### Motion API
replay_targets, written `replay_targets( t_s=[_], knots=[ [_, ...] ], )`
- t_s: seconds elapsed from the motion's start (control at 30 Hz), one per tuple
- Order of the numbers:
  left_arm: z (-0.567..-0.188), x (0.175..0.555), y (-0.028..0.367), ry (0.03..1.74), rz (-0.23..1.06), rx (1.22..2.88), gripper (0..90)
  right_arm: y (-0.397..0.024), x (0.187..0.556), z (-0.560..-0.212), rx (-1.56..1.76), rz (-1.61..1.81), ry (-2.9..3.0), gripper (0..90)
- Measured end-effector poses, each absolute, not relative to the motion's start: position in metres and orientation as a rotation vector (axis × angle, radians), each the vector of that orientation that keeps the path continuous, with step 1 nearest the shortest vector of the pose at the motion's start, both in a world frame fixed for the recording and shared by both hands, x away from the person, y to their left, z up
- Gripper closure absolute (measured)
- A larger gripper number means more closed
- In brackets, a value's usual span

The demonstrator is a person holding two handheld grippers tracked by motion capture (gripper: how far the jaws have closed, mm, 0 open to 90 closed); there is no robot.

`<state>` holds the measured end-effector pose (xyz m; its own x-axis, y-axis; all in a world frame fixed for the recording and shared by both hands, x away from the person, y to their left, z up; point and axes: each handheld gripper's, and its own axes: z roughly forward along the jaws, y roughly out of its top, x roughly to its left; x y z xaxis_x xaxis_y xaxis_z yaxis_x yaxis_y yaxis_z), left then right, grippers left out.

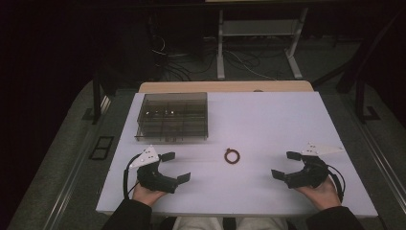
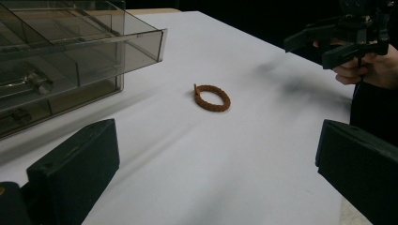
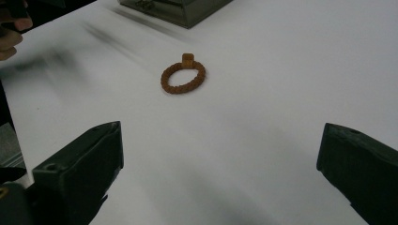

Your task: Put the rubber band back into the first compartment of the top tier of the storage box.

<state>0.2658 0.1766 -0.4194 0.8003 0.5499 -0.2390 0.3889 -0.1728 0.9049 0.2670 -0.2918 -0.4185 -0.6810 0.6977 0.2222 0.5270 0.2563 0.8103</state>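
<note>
Brown braided ring [image 1: 232,156] is seen flat on the white table [image 1: 268,120], roughly midway between both grippers, touched by neither. Left gripper [image 1: 175,167] is held low near the front-left edge, jaws spread wide, nothing between them; in the left gripper view the ring [image 2: 212,97] lies ahead, well apart from the jaws. Right gripper [image 1: 286,165] is held near the front-right edge, jaws likewise wide apart and empty; in the right gripper view the ring [image 3: 183,76] sits ahead, its small tab pointing away from the camera. A smoky clear compartment box [image 1: 172,116] is placed at the table's back left, behind the left gripper, well apart from the ring; small metal items are visible in some compartments, too small to identify. Both grippers are pointed inward toward the ring.
</note>
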Motion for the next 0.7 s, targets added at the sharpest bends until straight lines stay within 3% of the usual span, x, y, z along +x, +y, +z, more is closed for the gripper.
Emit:
replay_targets(
  t_s=[0.7],
  knots=[
    [-0.4182,0.2627,0.1728,0.713,0.151,1.806,0.0,-0.2959,0.2650,-0.4182,1.167,1.408,2.341,0.2]
  ],
)
